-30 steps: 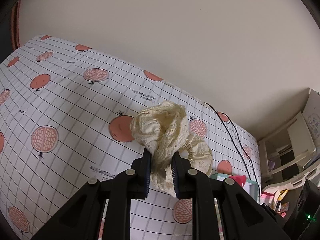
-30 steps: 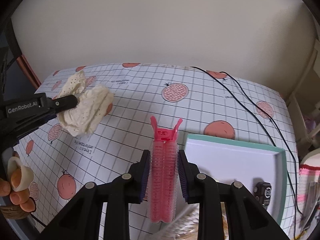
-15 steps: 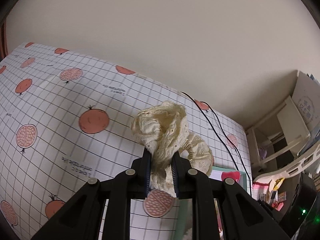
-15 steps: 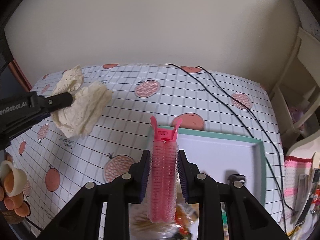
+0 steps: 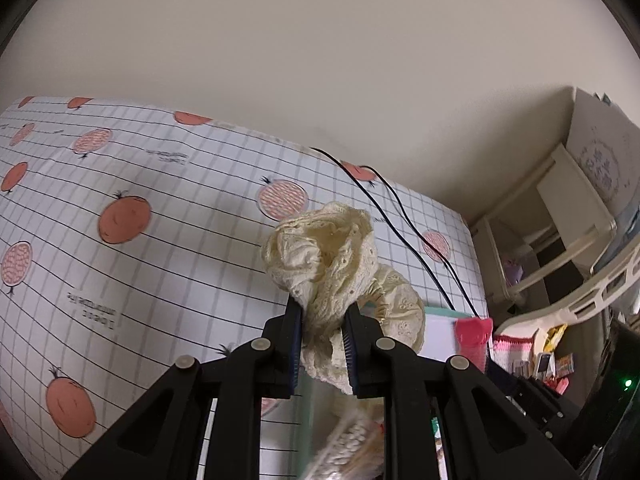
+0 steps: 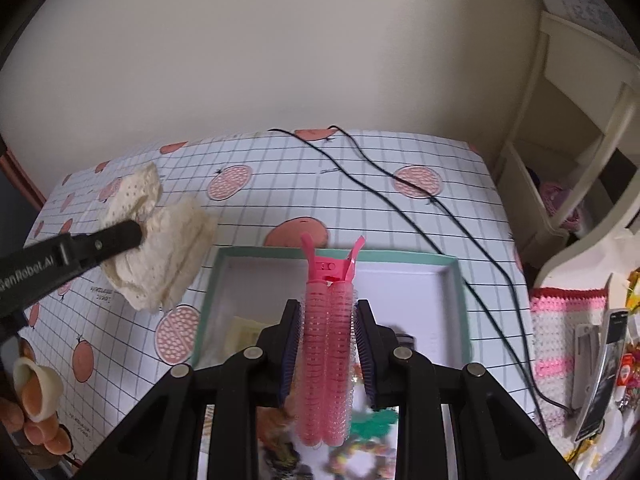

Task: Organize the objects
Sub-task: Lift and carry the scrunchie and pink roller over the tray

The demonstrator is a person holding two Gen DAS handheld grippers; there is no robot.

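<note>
The left gripper (image 5: 320,336) was clenched on a crumpled cream eyelet-lace fabric scrunchie (image 5: 340,276), pinched near its lower folds so that the bulk of the ruffle stood free above the jaws and clear of the table; that hold probably suited a soft thing that would otherwise sag or snag. In the right wrist view the same scrunchie (image 6: 156,240) hung in the air to the left of a shallow white tray with a mint-green rim (image 6: 208,280), not yet over it. The right gripper (image 6: 327,340) was clamped on a pink plastic hair-roller clip (image 6: 329,344), gripped along the bristly barrels with its forked clip end pointing forward over the tray's bare white floor, which looked like the intended drop spot. The tray lay on a white grid-patterned tablecloth printed with orange pomegranates (image 6: 280,168), near its right end, with two thin black cables (image 6: 400,184) trailing past its far right corner. A pale yellow item already lay in the tray's near left part, and blurred colourful things showed below the grippers; what they were could not be told. Both pieces seemed to be carried high so as to clear the rim.
</note>
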